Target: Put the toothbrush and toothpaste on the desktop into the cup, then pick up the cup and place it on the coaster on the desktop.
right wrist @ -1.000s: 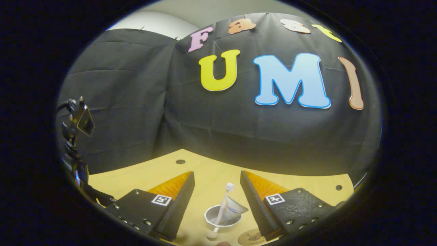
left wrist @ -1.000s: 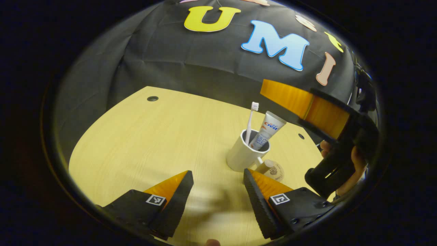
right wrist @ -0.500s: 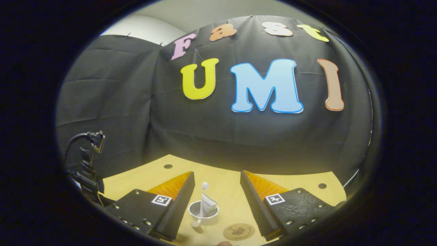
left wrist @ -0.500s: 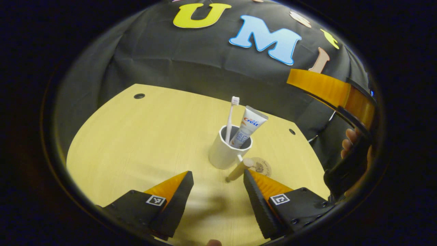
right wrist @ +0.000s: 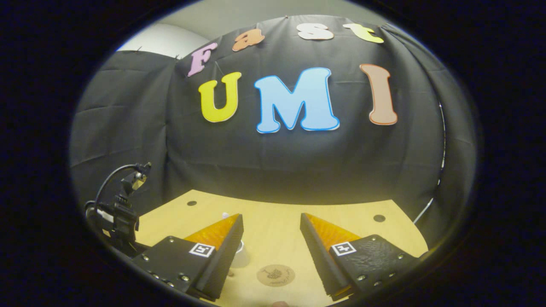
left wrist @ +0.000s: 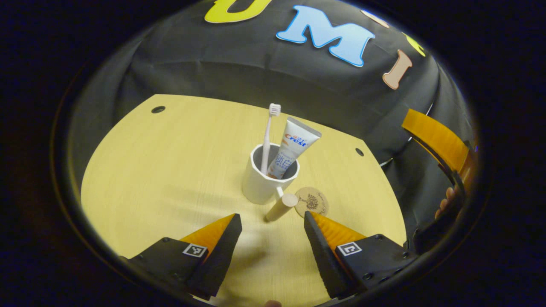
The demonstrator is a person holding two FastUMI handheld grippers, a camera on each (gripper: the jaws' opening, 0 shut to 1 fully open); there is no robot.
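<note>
A: Where's the cup (left wrist: pixel 261 183) seen, and which way is it set?

B: Upright, mid desk (left wrist: pixel 170 170), well off every edge. White, w/ a round wooden handle sticking out low toward the near edge. In the right gripper view it's (right wrist: pixel 241 254) mostly hidden behind a finger.

A: Brush (left wrist: pixel 268 136) & paste (left wrist: pixel 290 147)?

B: Both stood in the cup, long axes near vertical. Brush is white, bristle head up, leaned slightly toward the far edge. Paste is a white tube w/ red-blue print, flat crimped end up, tilted toward the right edge.

A: Coaster (left wrist: pixel 312 201)?

B: Round, tan, dark tree print, laid flat just beside the cup on the side of the desk's right edge, bare; also seen (right wrist: pixel 276 275) in the right gripper view.

A: Tongs?

B: Left gripper (left wrist: pixel 272 232) is spread wide, nothing gripped, held over the near edge. Right gripper (right wrist: pixel 271 232) is likewise spread, nothing between the fingers.
</note>
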